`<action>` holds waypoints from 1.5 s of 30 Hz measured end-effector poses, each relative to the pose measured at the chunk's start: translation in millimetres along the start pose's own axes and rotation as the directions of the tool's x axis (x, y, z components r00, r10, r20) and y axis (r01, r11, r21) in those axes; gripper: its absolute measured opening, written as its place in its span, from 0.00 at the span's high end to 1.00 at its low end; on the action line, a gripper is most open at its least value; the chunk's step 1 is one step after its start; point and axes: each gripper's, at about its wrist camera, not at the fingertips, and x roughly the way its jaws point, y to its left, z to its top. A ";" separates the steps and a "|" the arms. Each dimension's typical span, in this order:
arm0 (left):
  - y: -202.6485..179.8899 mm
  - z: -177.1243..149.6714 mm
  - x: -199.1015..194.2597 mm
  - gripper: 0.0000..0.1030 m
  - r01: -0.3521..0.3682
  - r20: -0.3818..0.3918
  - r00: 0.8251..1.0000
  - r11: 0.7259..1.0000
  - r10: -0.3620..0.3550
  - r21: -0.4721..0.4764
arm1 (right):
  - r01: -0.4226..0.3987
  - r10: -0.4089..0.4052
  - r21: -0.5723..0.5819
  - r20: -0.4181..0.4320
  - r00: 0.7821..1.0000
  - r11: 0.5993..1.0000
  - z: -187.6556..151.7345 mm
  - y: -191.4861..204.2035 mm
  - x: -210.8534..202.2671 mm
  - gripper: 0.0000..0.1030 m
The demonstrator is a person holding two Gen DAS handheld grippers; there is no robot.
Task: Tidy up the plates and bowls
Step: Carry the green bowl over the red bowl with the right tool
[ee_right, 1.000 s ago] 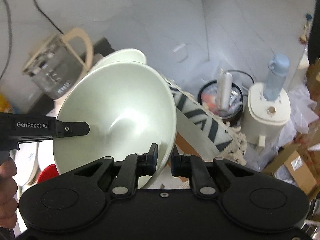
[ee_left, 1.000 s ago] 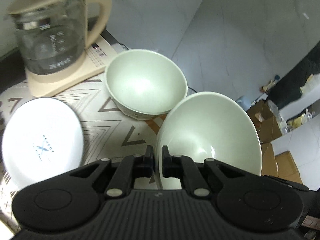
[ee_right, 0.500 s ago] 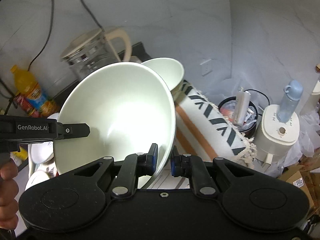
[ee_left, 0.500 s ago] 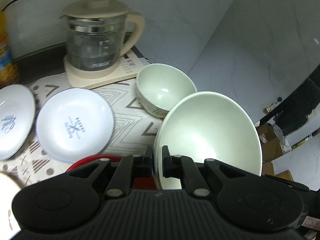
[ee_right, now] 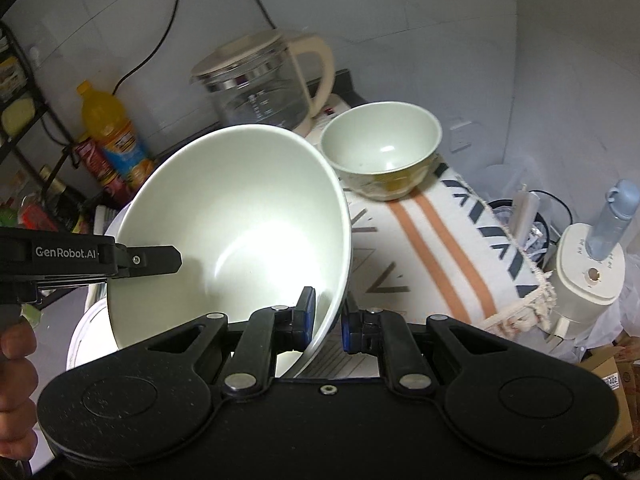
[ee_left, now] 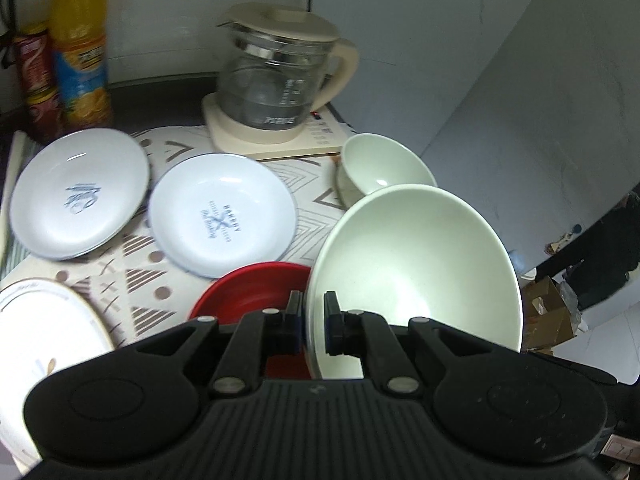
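Large pale-green ceramic bowl (ee_left: 416, 264): held off the patterned tablecloth (ee_left: 132, 280), tilted, over the table's near right part. Left gripper (ee_left: 311, 322) pinches its near rim; right gripper (ee_right: 325, 318) pinches the opposite rim. Smaller pale-green bowl (ee_right: 382, 148): upright on the cloth beyond it, just beside the glass kettle with cream lid and handle (ee_left: 280, 80). Two white shallow plates with blue print (ee_left: 222, 220) (ee_left: 78, 192): side by side, left. Red round dish (ee_left: 256, 292): beneath the held bowl's left edge. Orange juice bottle (ee_left: 80, 44): far left.
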 end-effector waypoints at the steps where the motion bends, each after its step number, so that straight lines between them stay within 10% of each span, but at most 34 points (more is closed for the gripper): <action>1: 3.6 -1.5 -1.6 0.94 -0.002 0.002 1.000 1.000 0.002 -0.006 | -0.002 0.002 -0.006 -0.001 1.000 1.000 -1.3 3.6 0.2 0.87; 45: 65.5 -14.4 45.0 0.88 -0.066 -0.162 0.985 0.995 0.053 -0.071 | 0.112 -0.121 -0.088 -0.098 0.988 0.990 -11.8 43.5 66.7 0.91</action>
